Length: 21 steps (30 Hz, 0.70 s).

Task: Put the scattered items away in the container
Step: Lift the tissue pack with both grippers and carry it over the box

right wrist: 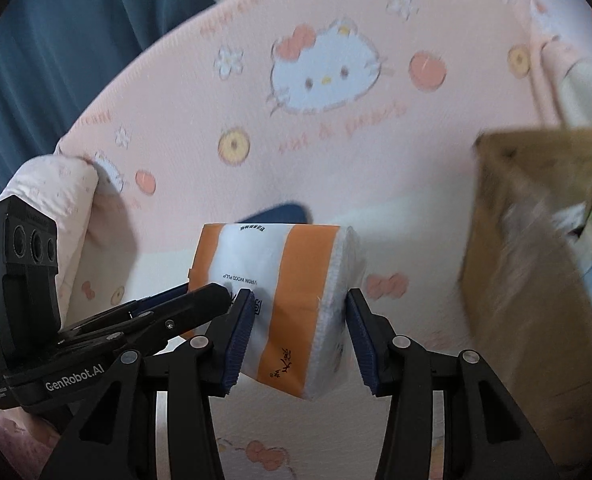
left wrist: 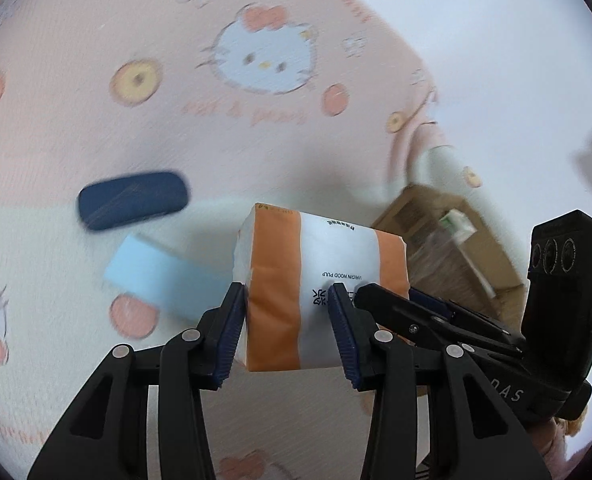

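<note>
Pink cartoon-cat bedsheet (left wrist: 96,40), blue curtain (right wrist: 76,40)

One tissue pack (left wrist: 320,280), one sponge (left wrist: 156,268), one case (left wrist: 132,200).

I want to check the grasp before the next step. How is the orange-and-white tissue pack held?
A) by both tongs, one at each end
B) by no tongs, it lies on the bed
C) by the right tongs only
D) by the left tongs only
A: the left tongs and the right tongs each press their pads on the tissue pack, lifted above the bedsheet.

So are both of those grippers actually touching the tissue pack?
Touching. In the left wrist view the left gripper presses its pads on the tissue pack; in the right wrist view the right gripper pinches its other end.
</note>
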{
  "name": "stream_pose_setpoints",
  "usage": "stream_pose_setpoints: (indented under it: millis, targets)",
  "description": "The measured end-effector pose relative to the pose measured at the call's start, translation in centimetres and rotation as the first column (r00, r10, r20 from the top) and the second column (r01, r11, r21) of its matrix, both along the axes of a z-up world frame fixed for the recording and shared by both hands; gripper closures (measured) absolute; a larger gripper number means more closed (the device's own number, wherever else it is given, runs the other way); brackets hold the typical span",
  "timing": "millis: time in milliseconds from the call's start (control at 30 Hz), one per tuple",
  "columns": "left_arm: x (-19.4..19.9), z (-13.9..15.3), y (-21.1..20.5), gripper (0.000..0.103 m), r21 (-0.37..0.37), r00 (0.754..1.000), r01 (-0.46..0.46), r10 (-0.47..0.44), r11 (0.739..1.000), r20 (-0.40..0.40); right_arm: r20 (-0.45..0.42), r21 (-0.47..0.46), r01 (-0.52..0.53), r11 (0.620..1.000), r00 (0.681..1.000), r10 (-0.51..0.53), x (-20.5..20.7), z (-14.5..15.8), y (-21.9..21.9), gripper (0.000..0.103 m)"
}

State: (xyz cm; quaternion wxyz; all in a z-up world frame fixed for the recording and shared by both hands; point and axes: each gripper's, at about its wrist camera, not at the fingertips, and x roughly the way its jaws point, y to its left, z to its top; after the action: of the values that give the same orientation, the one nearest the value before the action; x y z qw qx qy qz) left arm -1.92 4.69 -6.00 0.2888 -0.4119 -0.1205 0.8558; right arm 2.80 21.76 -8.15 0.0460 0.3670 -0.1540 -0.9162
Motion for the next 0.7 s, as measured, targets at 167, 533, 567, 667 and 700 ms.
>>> stream_pose_setpoints:
  millis: [167, 533, 567, 667, 700]
  targets:
    - [-0.6, 3.5, 3.8, 0.057, 0.007, 0.994, 0.079, -0.078, 0.997, -0.07, -0.045, 0.014, 0.064, 0.998, 0.997, -0.064, 1.3, 3.9, 3.7, 0.058]
    - [-0.4, 8.2, 16.4, 0.057, -0.066, 0.918, 0.357, -0.363, 0.932, -0.162, -0.02, 0.006, 0.209, 0.978, 0.978, -0.209, 5.2, 8.0, 13.5, 0.058]
    - [-0.4, 8.1, 17.4, 0.057, -0.079, 0.911, 0.377, -0.385, 0.923, -0.148, 0.002, 0.016, 0.216, 0.976, 0.976, -0.216, 5.4, 7.9, 14.2, 0.058]
    - [-0.2, 8.0, 20.6, 0.057, -0.126, 0.885, 0.438, -0.451, 0.89, -0.112, 0.068, 0.031, 0.228, 0.973, 0.971, -0.23, 5.9, 7.7, 16.5, 0.058]
    - [0.1, 7.8, 21.8, 0.057, -0.146, 0.874, 0.461, -0.477, 0.875, -0.098, 0.089, 0.033, 0.226, 0.973, 0.97, -0.228, 6.0, 7.7, 17.1, 0.058]
